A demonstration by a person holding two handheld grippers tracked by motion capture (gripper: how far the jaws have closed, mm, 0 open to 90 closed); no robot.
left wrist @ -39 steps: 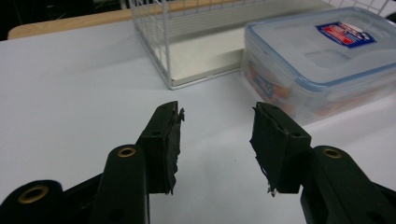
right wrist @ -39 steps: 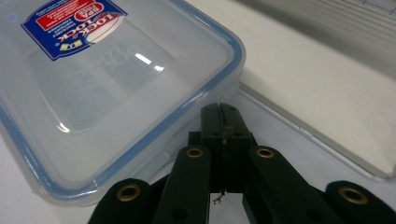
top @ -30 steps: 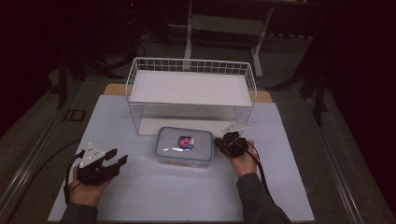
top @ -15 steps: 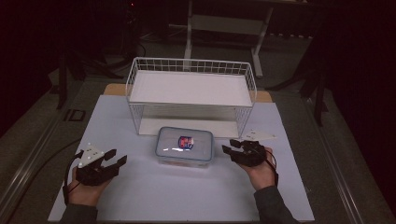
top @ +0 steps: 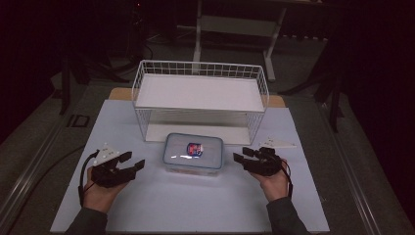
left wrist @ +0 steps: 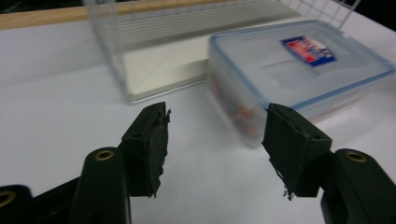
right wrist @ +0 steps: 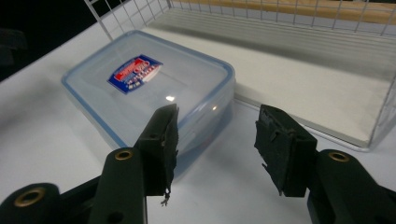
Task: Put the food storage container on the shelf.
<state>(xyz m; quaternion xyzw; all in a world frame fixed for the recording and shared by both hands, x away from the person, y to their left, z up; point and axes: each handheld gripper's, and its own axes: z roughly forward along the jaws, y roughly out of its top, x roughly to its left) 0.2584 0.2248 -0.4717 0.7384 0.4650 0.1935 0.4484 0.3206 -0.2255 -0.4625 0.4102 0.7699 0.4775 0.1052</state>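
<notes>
A clear plastic food box with a blue-rimmed lid and a red-and-blue label lies flat on the white table, just in front of the wire rack. My left gripper sits to its left, a short gap away. Its jaws have just been opening and stand open with nothing between them. My right gripper is close to the box's right end. Its jaws have also been opening and stand open and empty, with the box's near corner just beyond the left pad.
A white wire rack with a white shelf board stands behind the box, open at the front. A wooden strip runs along the table's far edge. Dark floor and stand legs lie beyond.
My right gripper drew back from the box's right end toward the right and its jaws opened. The left gripper's jaws opened and it shifted slightly toward the box. The box stayed put.
</notes>
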